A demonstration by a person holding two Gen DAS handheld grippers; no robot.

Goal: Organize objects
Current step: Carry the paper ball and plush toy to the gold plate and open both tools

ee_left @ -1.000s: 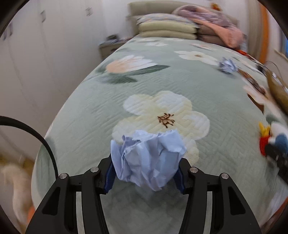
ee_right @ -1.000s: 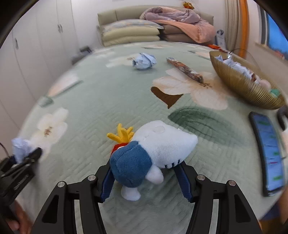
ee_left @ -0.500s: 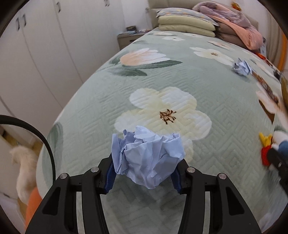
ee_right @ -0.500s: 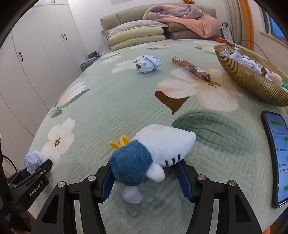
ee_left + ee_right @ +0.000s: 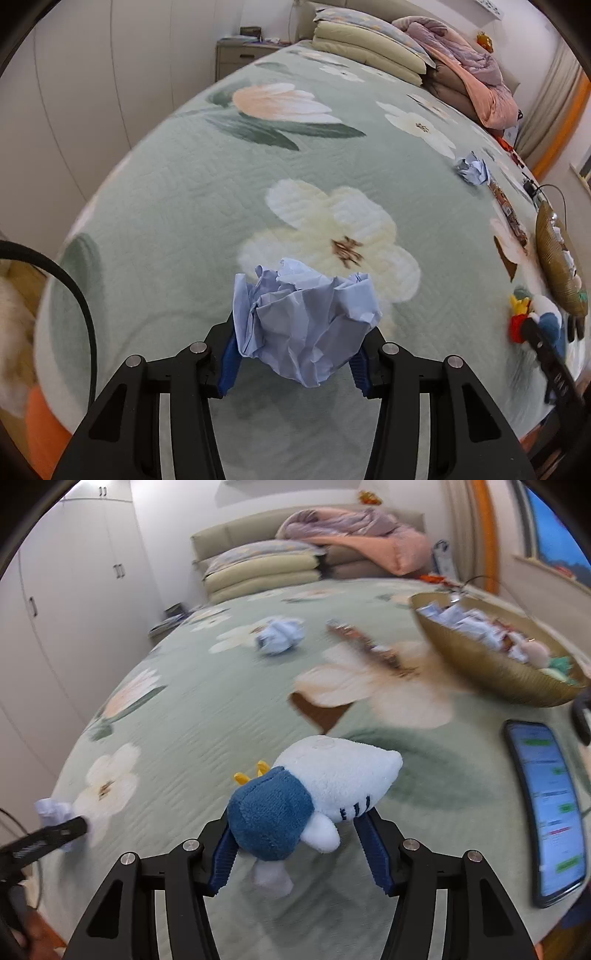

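While my left jaws (image 5: 297,363) clamp a crumpled blue paper ball (image 5: 304,325) and my right jaws (image 5: 301,853) grip a plush shark (image 5: 314,794), the gold basket (image 5: 491,664) at far right holds crumpled papers (image 5: 465,622).

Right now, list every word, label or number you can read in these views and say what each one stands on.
None can be read.
Phone: lines of text and green buttons on its lit screen, too blurred.
Left tool's side, seen from the right wrist: pale lettering, smeared by motion.
Long printed wrapper on the bedspread: pattern only, blurred.
Crumpled blue paper in the left tool: faint marks near the top, too small.
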